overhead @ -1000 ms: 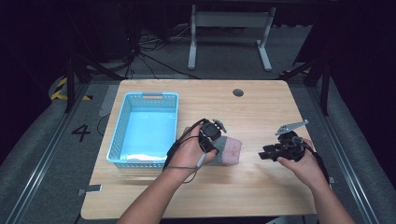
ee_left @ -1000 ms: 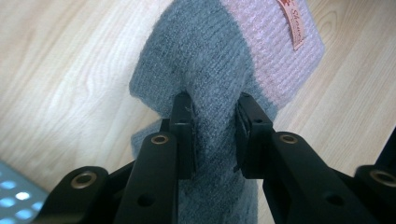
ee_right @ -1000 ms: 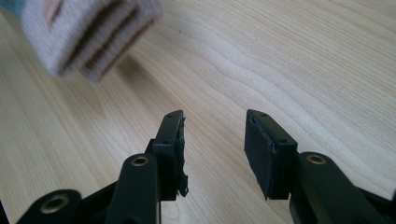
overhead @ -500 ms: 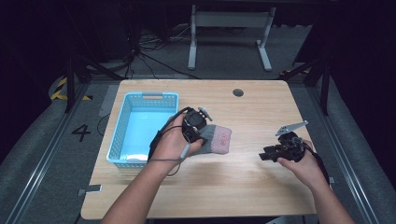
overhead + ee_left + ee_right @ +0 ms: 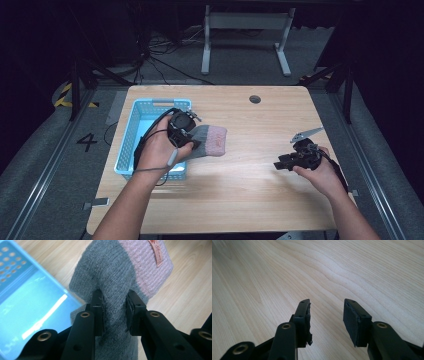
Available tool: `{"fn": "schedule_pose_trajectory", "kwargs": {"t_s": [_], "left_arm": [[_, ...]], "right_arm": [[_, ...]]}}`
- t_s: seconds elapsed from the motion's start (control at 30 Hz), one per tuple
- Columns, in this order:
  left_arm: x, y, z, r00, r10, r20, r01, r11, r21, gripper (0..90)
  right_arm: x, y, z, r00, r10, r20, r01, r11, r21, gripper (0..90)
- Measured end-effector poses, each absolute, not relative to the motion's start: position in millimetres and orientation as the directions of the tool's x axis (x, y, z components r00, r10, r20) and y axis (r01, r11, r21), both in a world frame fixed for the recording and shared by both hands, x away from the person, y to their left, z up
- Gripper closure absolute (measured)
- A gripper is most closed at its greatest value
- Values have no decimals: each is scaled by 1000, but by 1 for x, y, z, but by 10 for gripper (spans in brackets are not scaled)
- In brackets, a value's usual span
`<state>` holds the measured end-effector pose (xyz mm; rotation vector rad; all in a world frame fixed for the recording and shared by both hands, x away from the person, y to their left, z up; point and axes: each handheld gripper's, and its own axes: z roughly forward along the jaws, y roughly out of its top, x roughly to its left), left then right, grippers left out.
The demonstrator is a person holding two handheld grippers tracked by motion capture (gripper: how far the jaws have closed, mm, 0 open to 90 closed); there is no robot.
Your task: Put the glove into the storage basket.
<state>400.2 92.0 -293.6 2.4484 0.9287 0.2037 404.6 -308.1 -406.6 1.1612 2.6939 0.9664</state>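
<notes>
A grey knitted sock with a pink cuff [image 5: 207,140] hangs from my left gripper [image 5: 192,142], lifted off the wooden table beside the right wall of the blue basket [image 5: 150,107]. In the left gripper view the sock [image 5: 117,270] is pinched between both pads, my left gripper [image 5: 114,311] shut on its grey part, with the basket [image 5: 27,302] below at the left. My right gripper [image 5: 278,165] rests low over the table at the right, open, with nothing between its fingers. The right gripper view has the right gripper [image 5: 326,317] over bare wood.
The wooden table [image 5: 240,200] has a round cable hole [image 5: 255,99] near its far edge. Beyond the table stand a metal frame [image 5: 245,40] and loose cables on the dark floor. A cable trails from the left gripper over the basket's near corner.
My left hand has carried the sock up and to the left, from the table's middle to the basket's right edge. The right gripper has stayed where it was.
</notes>
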Motion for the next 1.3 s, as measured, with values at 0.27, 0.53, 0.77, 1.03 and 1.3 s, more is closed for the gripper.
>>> {"fn": "schedule_pose_trajectory", "kwargs": {"t_s": [0.27,0.53,0.77,1.03,1.3], "left_arm": [[403,127,-291,727,686,-30,601,-615,510,719],[412,153,-295,710,702,-43,620,-596,510,718],[427,179,-302,689,725,-31,642,-590,489,717],[448,190,-318,697,717,-23,651,-619,439,716],[464,191,-340,713,700,-35,644,-635,425,715]], "right_arm": [[410,-301,-409,-723,663,196,639,533,554,578],[407,-301,-411,-718,668,194,643,530,553,575],[402,-304,-412,-706,681,196,655,522,546,573],[397,-309,-413,-692,694,198,666,509,546,568],[390,-312,-415,-679,706,201,679,501,536,565]]}}
